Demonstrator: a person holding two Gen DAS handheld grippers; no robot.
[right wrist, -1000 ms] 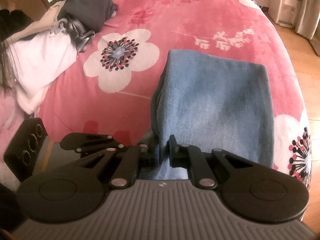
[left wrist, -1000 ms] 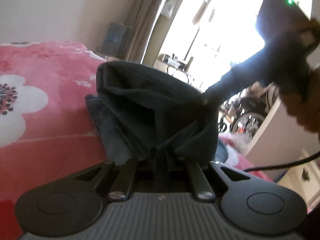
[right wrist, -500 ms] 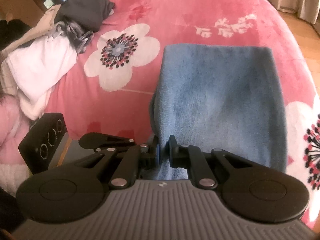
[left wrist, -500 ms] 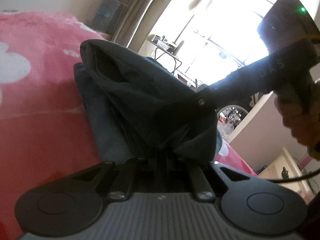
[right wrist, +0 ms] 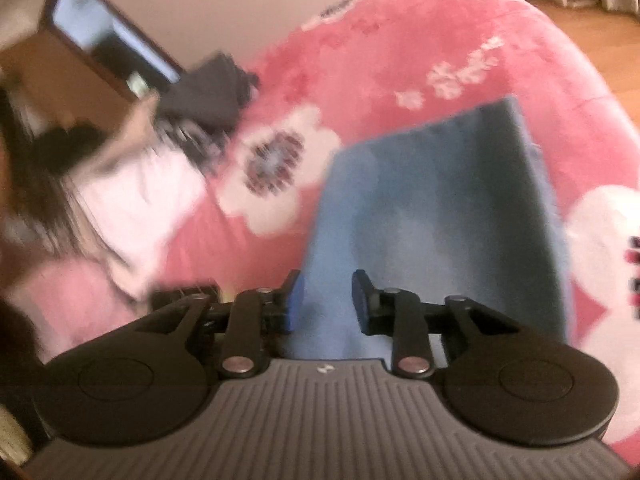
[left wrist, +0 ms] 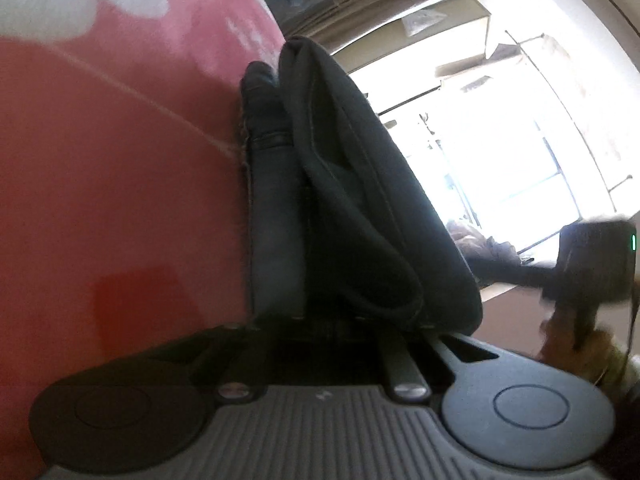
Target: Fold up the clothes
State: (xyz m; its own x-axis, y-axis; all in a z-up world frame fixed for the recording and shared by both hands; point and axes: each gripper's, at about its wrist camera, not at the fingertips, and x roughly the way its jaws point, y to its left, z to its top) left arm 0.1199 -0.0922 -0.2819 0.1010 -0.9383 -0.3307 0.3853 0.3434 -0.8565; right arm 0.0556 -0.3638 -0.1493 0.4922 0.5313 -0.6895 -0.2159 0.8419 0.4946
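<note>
The blue jeans [right wrist: 436, 216] lie folded into a neat block on the pink flowery bed cover [right wrist: 400, 40], near its right side. The cloth looks thick and a bit heavy, soft enough to bend but stiff enough to keep its shape, and not slippery. The best place to grab is the thick folded edge, where many layers sit together, so the stack does not fall open. The right claw [right wrist: 327, 300] is spread wide above the near edge of the jeans and pinches nothing. In the left view the jeans [left wrist: 344, 200] look dark and bunched right against the left claw [left wrist: 344, 320], but its tips are hidden under the cloth, so I cannot tell if it is squeezing. A pile of other clothes [right wrist: 168, 152] waits further over on the bed, well apart.
</note>
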